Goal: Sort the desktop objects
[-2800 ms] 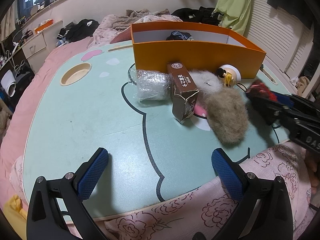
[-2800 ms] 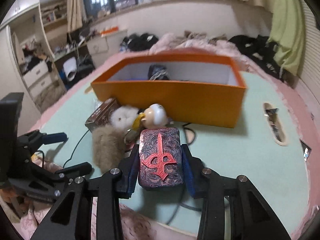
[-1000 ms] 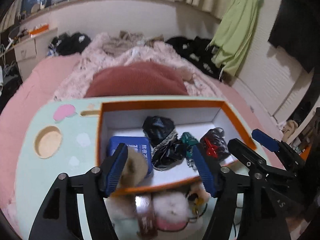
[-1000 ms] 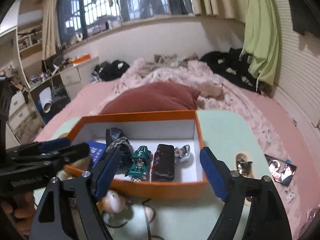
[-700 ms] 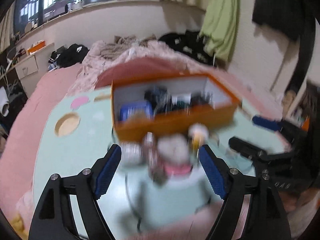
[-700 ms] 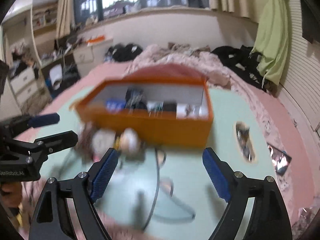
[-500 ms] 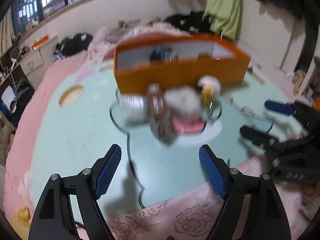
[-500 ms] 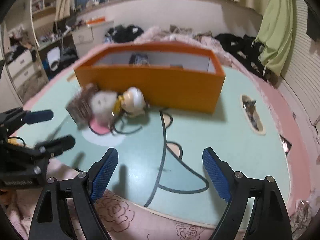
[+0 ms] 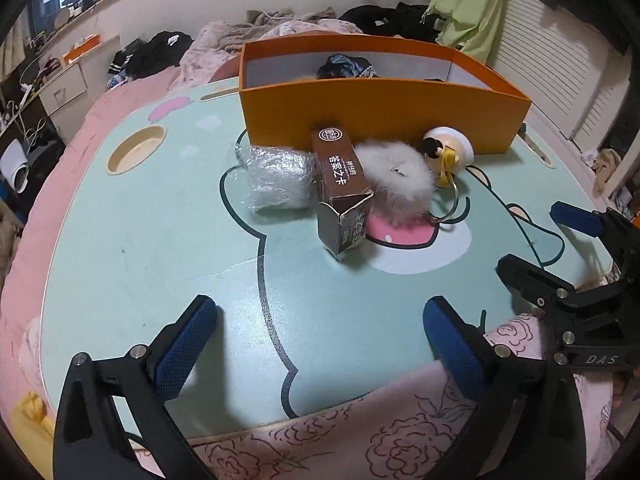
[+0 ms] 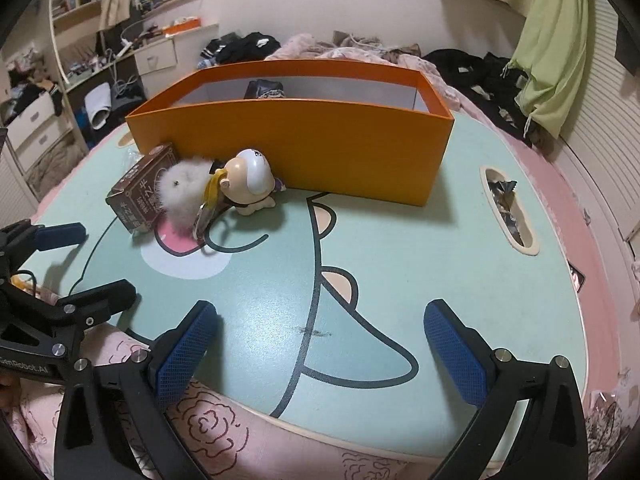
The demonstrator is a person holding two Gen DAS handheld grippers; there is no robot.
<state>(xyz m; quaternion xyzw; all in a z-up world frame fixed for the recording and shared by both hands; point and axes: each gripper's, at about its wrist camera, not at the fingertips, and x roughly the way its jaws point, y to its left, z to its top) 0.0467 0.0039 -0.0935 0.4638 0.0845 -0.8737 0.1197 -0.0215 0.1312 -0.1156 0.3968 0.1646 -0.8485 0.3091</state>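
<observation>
The desk (image 9: 120, 264) is mint green w/ a cartoon drawing on it, and it fills most of both views. At its far side stands the orange box (image 9: 380, 108), open on top; a dark bundle (image 9: 346, 67) shows inside, the rest of its inside I cannot see.

In front of the box, 4 things lie in a row, close together. From left in the left wrist view: a clear plastic bundle (image 9: 278, 179), then a brown carton (image 9: 340, 184) lying on its side w/ one end flap open, then a grey-white fluffy pompom (image 9: 400, 178) touching the carton, then a small cream figure toy (image 9: 448, 152) just beside the box wall.

My left claw (image 9: 320, 336) is over the near desk edge, its jaws opening and already very wide, w/ nothing between them. My right claw (image 10: 320, 336) is the same: jaws opening, wide, holding nothing.
</observation>
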